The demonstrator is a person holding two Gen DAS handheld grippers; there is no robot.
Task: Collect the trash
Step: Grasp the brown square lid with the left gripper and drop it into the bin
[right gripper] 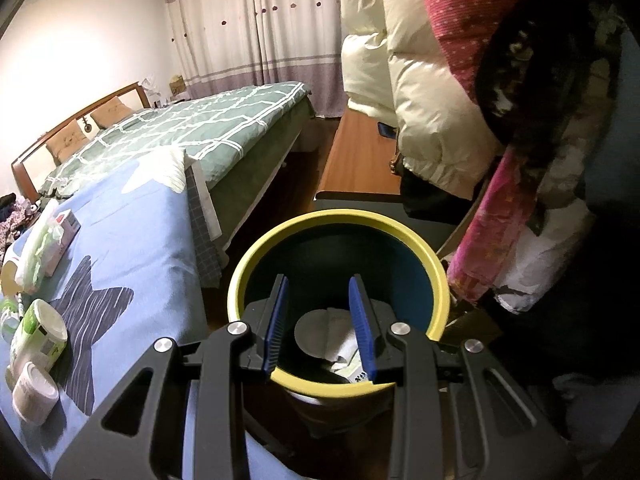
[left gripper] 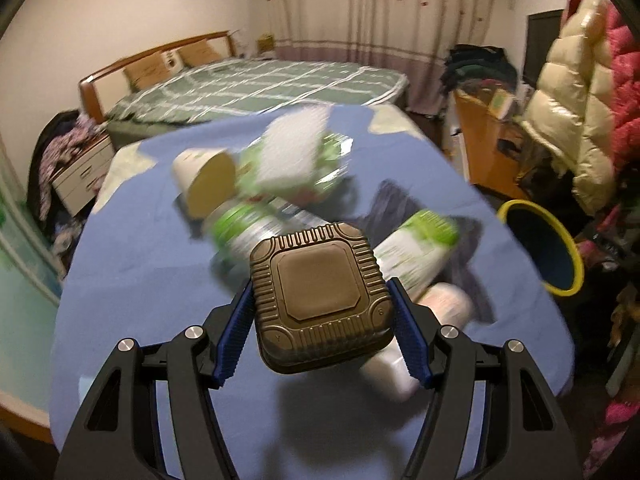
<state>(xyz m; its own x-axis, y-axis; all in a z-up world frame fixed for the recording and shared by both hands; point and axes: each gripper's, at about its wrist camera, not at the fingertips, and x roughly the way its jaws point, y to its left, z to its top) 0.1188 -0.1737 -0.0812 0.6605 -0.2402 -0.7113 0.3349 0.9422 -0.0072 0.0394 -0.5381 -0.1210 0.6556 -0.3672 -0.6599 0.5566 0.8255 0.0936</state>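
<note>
My left gripper (left gripper: 322,300) is shut on a brown square plastic tray (left gripper: 320,300) and holds it above the blue-covered table (left gripper: 140,280). Behind it lies blurred trash: a paper cup (left gripper: 206,178), a white and green wrapper (left gripper: 292,160), a clear bottle with a green label (left gripper: 248,228) and a green and white tube (left gripper: 416,252). My right gripper (right gripper: 320,300) is open and empty, over the mouth of the yellow-rimmed blue bin (right gripper: 256,256). White paper and a wrapper (right gripper: 340,344) lie at the bin's bottom. The bin also shows in the left wrist view (left gripper: 568,256), right of the table.
In the right wrist view a green and white tube (right gripper: 38,332), a white cup (right gripper: 34,396) and a tissue pack (right gripper: 44,240) lie on the table. A bed (right gripper: 192,128) stands behind. Hanging coats (right gripper: 432,120) and a wooden bench (right gripper: 360,156) crowd the right.
</note>
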